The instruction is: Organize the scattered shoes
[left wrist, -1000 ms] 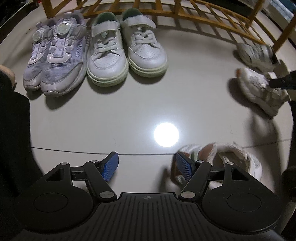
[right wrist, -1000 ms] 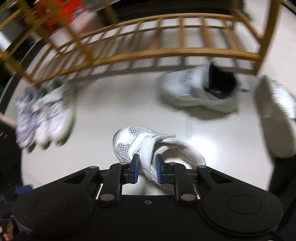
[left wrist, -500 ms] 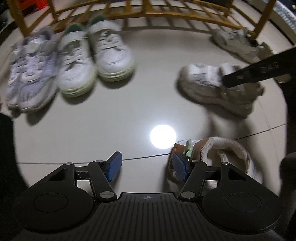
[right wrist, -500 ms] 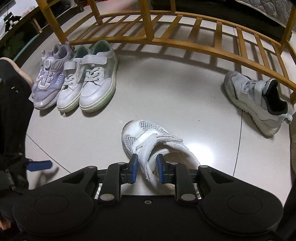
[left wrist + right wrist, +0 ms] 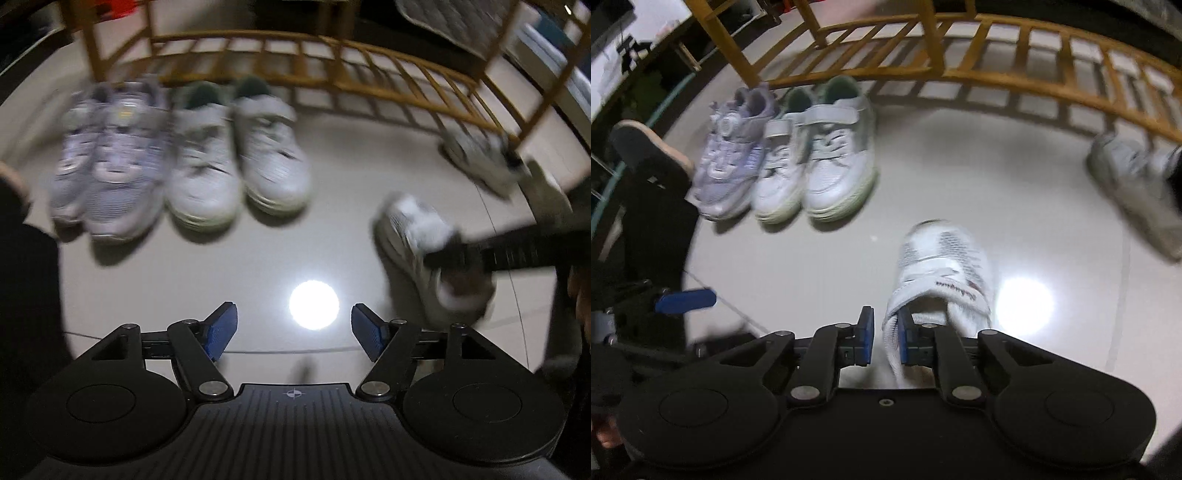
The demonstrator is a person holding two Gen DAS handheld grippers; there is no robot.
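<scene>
My right gripper (image 5: 885,336) is shut on the collar of a white strap shoe (image 5: 942,266), toe pointing away, just right of the lined-up pairs. The same shoe (image 5: 417,236) shows in the left wrist view with the right gripper's dark arm across it. A lilac pair (image 5: 107,173) and a white pair with green soles (image 5: 236,162) stand side by side before the wooden rack (image 5: 332,55); they also show in the right wrist view, lilac pair (image 5: 735,158) and white pair (image 5: 820,162). My left gripper (image 5: 293,330) is open and empty above bare floor.
A grey-white sneaker (image 5: 1137,188) lies at the far right near the rack (image 5: 997,48); it also shows in the left wrist view (image 5: 484,162). A bright lamp reflection (image 5: 314,304) sits on the glossy floor. Dark clothing (image 5: 26,295) fills the left edge.
My right gripper has carried the white strap shoe leftward toward the lined-up pairs and turned its toe away. My left gripper has swung away from the pink-trimmed shoe, which is out of its view.
</scene>
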